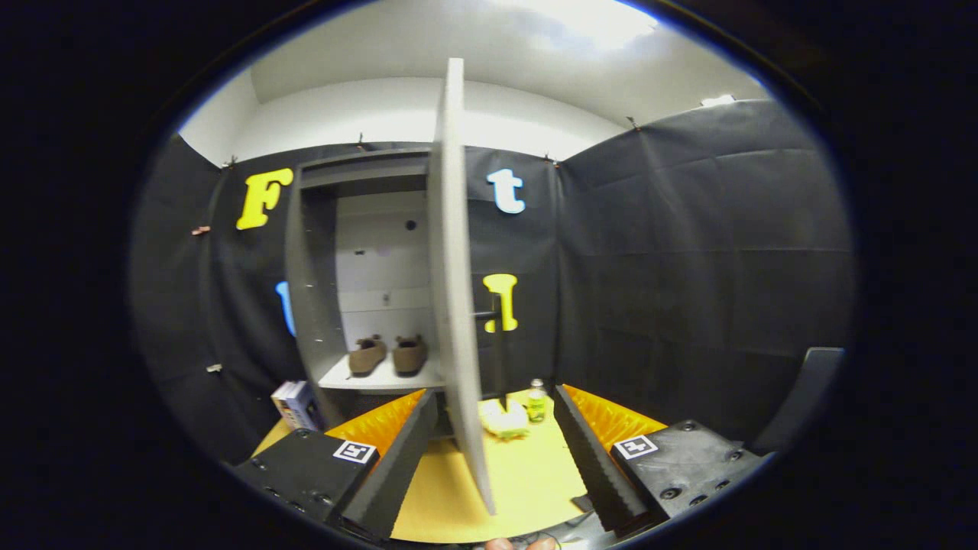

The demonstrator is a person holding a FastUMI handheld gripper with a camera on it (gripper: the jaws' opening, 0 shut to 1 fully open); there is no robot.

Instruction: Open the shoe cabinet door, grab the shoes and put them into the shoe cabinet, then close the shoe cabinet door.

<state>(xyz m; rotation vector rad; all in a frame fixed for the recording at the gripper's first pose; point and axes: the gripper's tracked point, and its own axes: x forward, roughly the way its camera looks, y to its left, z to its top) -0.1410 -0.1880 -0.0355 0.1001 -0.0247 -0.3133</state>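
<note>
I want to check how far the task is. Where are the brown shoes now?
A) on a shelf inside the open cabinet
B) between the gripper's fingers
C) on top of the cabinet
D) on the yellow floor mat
A: the shoes sit side by side on the cabinet's shelf, behind the open door; the gripper is open, with the door's edge between its fingers.

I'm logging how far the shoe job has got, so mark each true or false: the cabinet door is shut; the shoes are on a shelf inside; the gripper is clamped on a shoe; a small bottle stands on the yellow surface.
1. The cabinet door is shut. False: it stands open, edge-on between the gripper's fingers.
2. The shoes are on a shelf inside the cabinet. True.
3. The gripper is clamped on a shoe. False: its fingers are spread apart, holding nothing.
4. A small bottle stands on the yellow surface. True, beyond the fingers.
</note>
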